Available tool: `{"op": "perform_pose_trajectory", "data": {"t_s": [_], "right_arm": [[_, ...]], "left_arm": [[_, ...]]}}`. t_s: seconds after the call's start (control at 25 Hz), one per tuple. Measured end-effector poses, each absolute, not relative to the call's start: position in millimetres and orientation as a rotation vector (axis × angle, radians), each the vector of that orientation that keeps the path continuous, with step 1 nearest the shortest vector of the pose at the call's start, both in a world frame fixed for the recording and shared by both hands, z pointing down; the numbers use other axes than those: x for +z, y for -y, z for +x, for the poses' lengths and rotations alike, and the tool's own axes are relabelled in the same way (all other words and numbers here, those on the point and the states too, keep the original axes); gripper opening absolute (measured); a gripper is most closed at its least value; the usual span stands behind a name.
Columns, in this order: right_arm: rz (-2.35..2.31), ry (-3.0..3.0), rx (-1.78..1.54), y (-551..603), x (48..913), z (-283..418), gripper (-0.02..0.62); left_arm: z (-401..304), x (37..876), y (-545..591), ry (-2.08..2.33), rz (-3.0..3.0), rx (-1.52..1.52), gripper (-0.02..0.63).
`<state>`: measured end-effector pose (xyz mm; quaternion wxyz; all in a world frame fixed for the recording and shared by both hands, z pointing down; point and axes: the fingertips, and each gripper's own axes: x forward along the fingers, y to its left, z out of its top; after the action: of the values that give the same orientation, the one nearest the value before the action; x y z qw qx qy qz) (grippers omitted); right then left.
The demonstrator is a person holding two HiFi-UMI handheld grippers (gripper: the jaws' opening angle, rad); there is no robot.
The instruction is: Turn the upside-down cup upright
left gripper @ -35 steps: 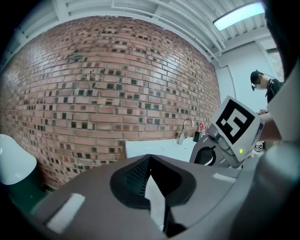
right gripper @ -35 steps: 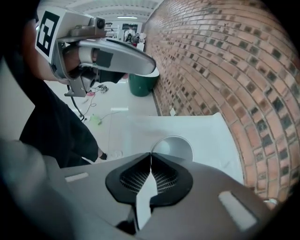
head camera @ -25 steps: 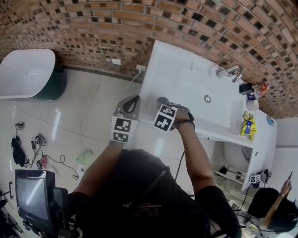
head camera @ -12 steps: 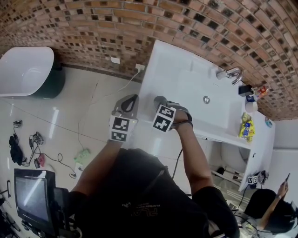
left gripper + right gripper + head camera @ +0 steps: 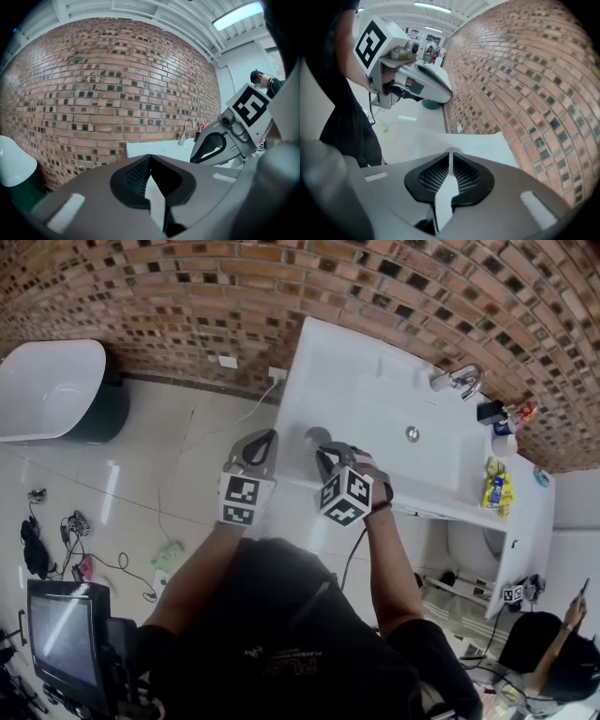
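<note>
A small grey cup stands on the white sink counter near its left front edge; which way up it stands I cannot tell. My right gripper hangs just above and in front of the cup, tilted down at it. Its jaws have just been closing, and in the right gripper view they meet with nothing between them. Only a grey sliver of the cup shows past the tips. My left gripper is shut and empty, off the counter's left edge, level with the cup.
A basin with a drain and a chrome faucet lies right of the cup. Bottles and a yellow packet sit at the counter's far right. A brick wall is behind it, and a white bathtub is at the left.
My right gripper has lifted off the cup and tipped its nose down; its marker cube has swung toward me. The cup stays on the counter. The left gripper has not moved.
</note>
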<state>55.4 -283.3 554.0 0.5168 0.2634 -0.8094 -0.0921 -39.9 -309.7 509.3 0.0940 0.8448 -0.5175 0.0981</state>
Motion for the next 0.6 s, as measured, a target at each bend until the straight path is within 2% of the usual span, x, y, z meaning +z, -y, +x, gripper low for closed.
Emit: {"op": "perform_pose_trajectory", "data": {"t_s": [0.32, 0.6], "right_arm": [[0.988, 2.146, -0.226, 265, 514, 54, 0.014], [1.224, 2.359, -0.058, 227, 500, 59, 0.014]], "left_arm": [[-24, 499, 292, 1.527, 2.565, 0.309, -0.002], [-16, 493, 270, 1.517, 2.576, 0.306, -0.002]]}}
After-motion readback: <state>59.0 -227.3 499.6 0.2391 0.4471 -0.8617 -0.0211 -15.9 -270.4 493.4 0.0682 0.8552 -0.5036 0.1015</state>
